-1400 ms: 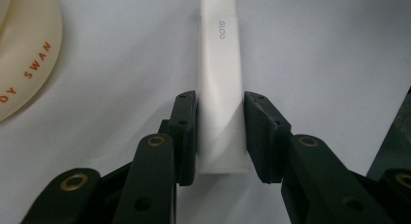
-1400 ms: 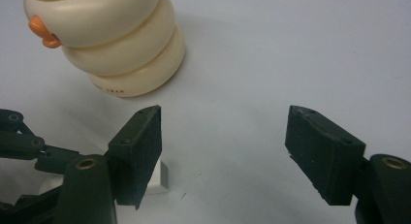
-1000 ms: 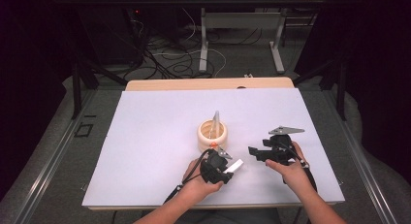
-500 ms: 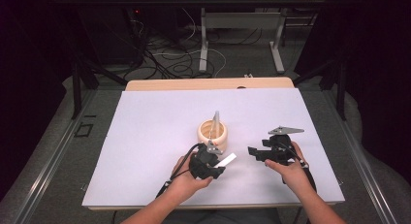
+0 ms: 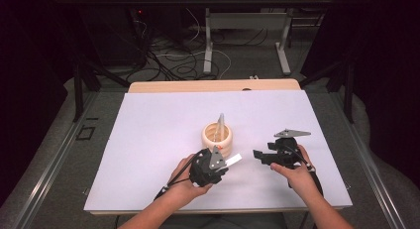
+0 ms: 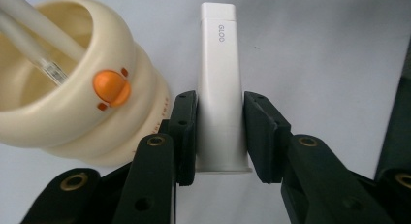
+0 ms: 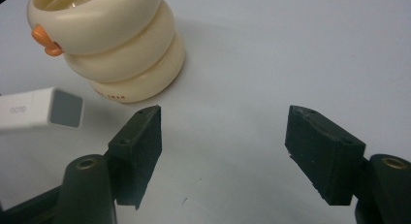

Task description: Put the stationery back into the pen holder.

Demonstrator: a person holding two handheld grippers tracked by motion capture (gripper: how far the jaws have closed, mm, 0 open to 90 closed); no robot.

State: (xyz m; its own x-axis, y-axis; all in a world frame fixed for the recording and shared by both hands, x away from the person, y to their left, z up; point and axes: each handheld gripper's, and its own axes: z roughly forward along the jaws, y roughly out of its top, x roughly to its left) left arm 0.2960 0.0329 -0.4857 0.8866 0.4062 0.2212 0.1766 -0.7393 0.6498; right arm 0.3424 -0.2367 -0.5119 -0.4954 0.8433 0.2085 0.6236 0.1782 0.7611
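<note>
Where the white table sheet [image 5: 148, 140] lies smooth and matte over a pale wooden top, we list the following. Item one: a cream holder [image 5: 217, 139], glossy, built of three stacked rounded rings with an open mouth; we note an orange bump [image 6: 111, 86] with small orange marks on its upper ring. It stands upright near the middle of the sheet. A slim translucent stick [image 5: 220, 124] leans inside it, rising past the rim. Item two: a white stick-shaped case [image 6: 220, 88], smooth plastic, flat-sided with a square end and small grey lettering. We find it clamped between the black pads of the left gripper [image 6: 220, 132], jaws narrow against its two long sides, just beside the holder and lifted off the sheet; whether it touches the holder we cannot tell. Item three: the right gripper [image 7: 223, 156], black with rough rubbery pads [image 7: 322, 151], jaws spread wide and holding nothing, low over the bare sheet to the right of the holder, apart from it. The case's square end [image 7: 65, 107] shows at its left.
</note>
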